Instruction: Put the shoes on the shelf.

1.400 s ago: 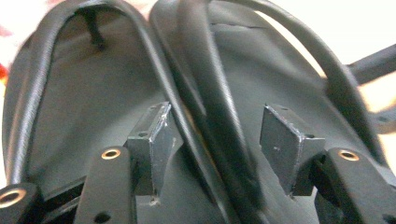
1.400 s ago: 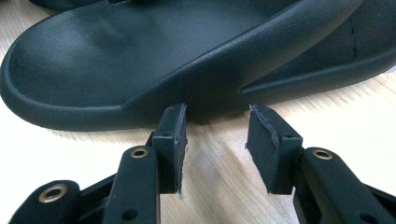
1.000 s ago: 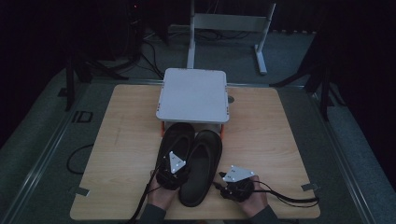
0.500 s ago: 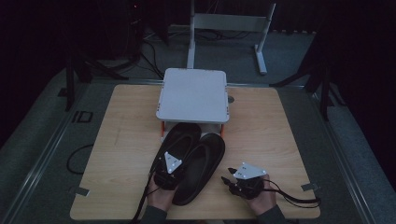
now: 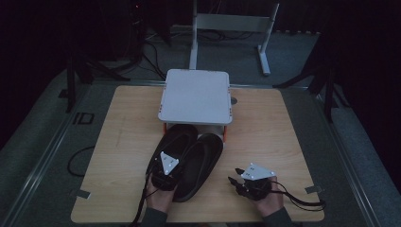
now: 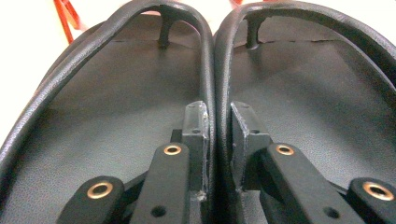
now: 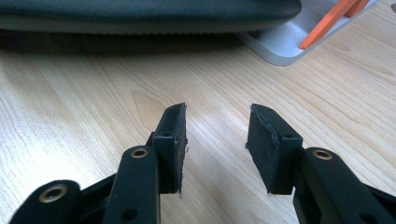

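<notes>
Two black slippers lie side by side on the wooden table [image 5: 127, 142], toes under a white rack [image 5: 196, 97]. My left gripper [image 5: 178, 166] sits over their heels, shut on the two inner rims pressed together. In the left gripper view the left slipper [image 6: 116, 107] and the right slipper [image 6: 317, 102] meet between the pads of the left gripper [image 6: 219, 126]. My right gripper [image 5: 232, 182] rests low to the right of the right slipper [image 5: 203, 158], open and holding nothing. Seen from the right gripper [image 7: 217, 126], bare wood lies between the pads and the slipper's side [image 7: 140, 18] is further off.
The rack stands on orange legs [image 7: 327, 25] over a grey base [image 7: 280, 51] at the table's middle back. A cable [image 5: 302, 201] trails from the right gripper. Bare wood lies at the left and right of the table. A metal stand [image 5: 231, 28] is on the floor behind.
The left gripper's jaws closed on the two inner rims, and the slippers' heels swung a little left. The right gripper drew away to the right from the right slipper.
</notes>
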{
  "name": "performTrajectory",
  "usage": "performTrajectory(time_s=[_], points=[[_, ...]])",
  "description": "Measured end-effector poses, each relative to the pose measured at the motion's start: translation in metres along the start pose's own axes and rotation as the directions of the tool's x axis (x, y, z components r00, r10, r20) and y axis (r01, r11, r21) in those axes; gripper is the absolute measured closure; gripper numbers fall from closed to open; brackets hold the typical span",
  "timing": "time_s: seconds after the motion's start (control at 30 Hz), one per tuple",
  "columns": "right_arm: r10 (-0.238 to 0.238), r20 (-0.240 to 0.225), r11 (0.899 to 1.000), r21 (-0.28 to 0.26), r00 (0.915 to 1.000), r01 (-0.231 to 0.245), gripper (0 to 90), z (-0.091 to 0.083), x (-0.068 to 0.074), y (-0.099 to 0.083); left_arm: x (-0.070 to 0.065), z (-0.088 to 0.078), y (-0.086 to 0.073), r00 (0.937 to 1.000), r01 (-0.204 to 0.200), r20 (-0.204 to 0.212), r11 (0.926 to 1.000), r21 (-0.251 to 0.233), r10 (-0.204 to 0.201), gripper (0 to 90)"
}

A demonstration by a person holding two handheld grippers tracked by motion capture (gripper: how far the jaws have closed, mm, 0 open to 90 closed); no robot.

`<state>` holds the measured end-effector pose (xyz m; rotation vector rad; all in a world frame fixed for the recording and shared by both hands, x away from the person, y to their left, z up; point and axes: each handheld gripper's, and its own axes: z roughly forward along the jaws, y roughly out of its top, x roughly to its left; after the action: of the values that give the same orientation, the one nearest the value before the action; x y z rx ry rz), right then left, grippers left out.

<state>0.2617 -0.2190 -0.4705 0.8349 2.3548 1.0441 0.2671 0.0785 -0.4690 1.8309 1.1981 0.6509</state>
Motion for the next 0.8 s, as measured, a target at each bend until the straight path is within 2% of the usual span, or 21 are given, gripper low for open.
performTrajectory(time_s=[0.47, 0.6, 0.8], points=[[-0.002, 0.005, 1.0, 0.006, 1.0, 0.002, 56.9, 0.0, 0.0, -0.001, 0.003, 0.001, 0.018, 0.9989, 0.025, -0.039, 0.9989, -0.041, -0.026, 78.0], [-0.004, 0.008, 1.0, 0.013, 1.0, 0.003, 56.9, 0.001, 0.0, -0.002, 0.0, 0.008, 0.022, 0.9978, 0.04, -0.05, 0.9981, -0.047, -0.043, 78.0], [-0.013, 0.015, 1.0, 0.015, 0.9998, 0.012, 56.9, 0.001, -0.001, -0.002, -0.008, 0.018, 0.027, 0.9939, 0.061, -0.088, 0.9963, -0.06, -0.066, 78.0]])
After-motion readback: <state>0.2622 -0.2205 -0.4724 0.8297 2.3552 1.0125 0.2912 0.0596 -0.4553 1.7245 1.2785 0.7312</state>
